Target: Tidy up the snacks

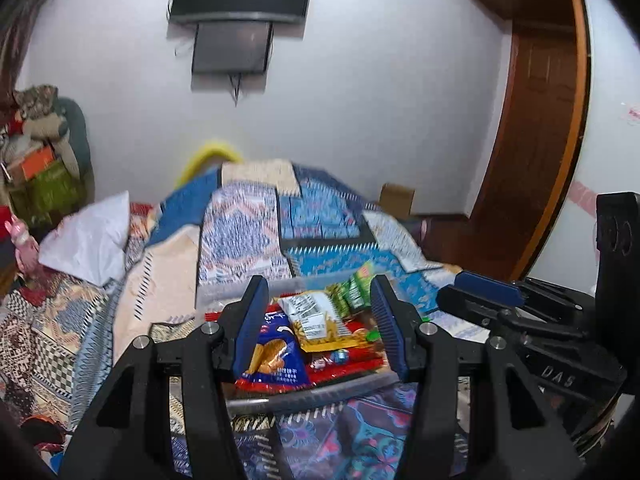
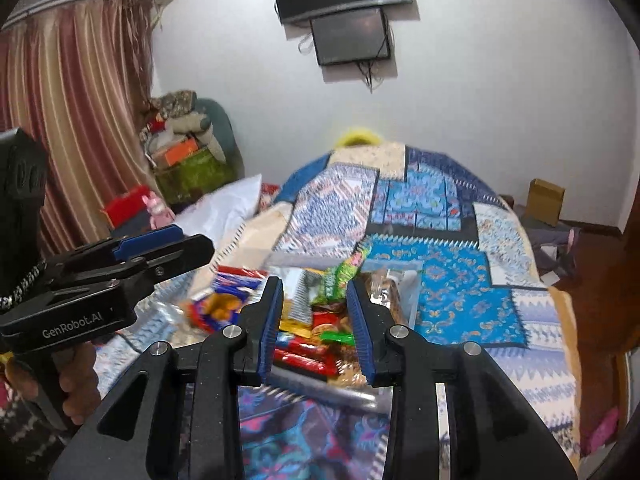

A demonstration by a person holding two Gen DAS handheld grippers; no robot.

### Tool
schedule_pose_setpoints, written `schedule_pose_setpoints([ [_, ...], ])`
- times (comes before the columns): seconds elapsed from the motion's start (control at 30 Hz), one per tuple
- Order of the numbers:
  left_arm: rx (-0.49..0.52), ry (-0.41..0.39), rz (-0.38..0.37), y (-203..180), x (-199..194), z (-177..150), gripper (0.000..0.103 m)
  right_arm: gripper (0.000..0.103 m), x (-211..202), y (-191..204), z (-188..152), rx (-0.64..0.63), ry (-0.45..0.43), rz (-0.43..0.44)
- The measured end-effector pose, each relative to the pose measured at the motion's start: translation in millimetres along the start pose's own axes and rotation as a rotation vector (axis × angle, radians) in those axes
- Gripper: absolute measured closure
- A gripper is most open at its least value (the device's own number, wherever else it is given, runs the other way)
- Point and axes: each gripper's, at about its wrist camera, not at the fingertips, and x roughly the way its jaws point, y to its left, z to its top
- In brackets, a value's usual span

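Note:
A clear plastic bin (image 1: pixel 240 292) full of snack packets sits on the patterned bedspread. It holds a blue biscuit packet (image 1: pixel 276 356), a yellow packet with a white label (image 1: pixel 316 320), green packets (image 1: pixel 352 288) and red wrappers. My left gripper (image 1: pixel 320 320) is open and empty, just above the bin's near side. My right gripper (image 2: pixel 316 320) is open and empty over the same bin (image 2: pixel 404 300), with red, yellow and green packets (image 2: pixel 316 332) between its fingers. Each gripper shows in the other's view, the right one (image 1: pixel 480 296) and the left one (image 2: pixel 160 248).
The bed (image 2: pixel 460 280) is covered with a blue and cream patchwork spread. A white pillow (image 1: pixel 88 240) lies at the left. A cardboard box (image 2: pixel 546 200) stands on the floor by the far wall. A wooden door (image 1: pixel 532 140) is at the right, piled clutter (image 2: pixel 184 148) at the left.

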Motion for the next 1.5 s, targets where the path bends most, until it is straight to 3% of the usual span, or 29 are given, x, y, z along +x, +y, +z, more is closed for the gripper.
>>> schedule_pose_setpoints([
  [0.1,0.008,-0.051,0.009,-6.4,-33.3,-0.8,0.050,0.073,-31.0,9.9,2.7,0.000,-0.051,0.001],
  [0.17,0.005,-0.078,0.011,-9.0,-52.2,-3.6,0.042,0.071,-53.8,16.6,2.9,0.003,-0.088,0.007],
  [0.3,-0.004,-0.126,0.024,-12.5,-85.5,-12.0,0.031,0.047,-81.2,26.7,-0.7,0.000,-0.140,-0.001],
  [0.33,-0.003,-0.131,0.029,-13.6,-90.4,-13.7,0.024,0.041,-87.6,29.5,-2.1,-0.003,-0.154,-0.010],
  [0.53,0.017,-0.189,0.084,-19.1,-119.6,-24.9,0.004,0.019,-113.5,42.4,-9.3,-0.024,-0.214,-0.060],
  [0.63,0.018,-0.193,0.090,-19.8,-125.3,-29.0,0.003,0.017,-118.0,48.0,-11.8,-0.042,-0.226,-0.082],
  [0.73,0.020,-0.193,0.098,-20.8,-125.3,-32.3,0.003,0.005,-118.1,48.1,-16.5,-0.034,-0.222,-0.079],
  [1.5,0.018,-0.205,0.103,-24.4,-134.3,-41.2,0.002,0.003,-122.1,53.8,-27.7,-0.044,-0.231,-0.107],
])
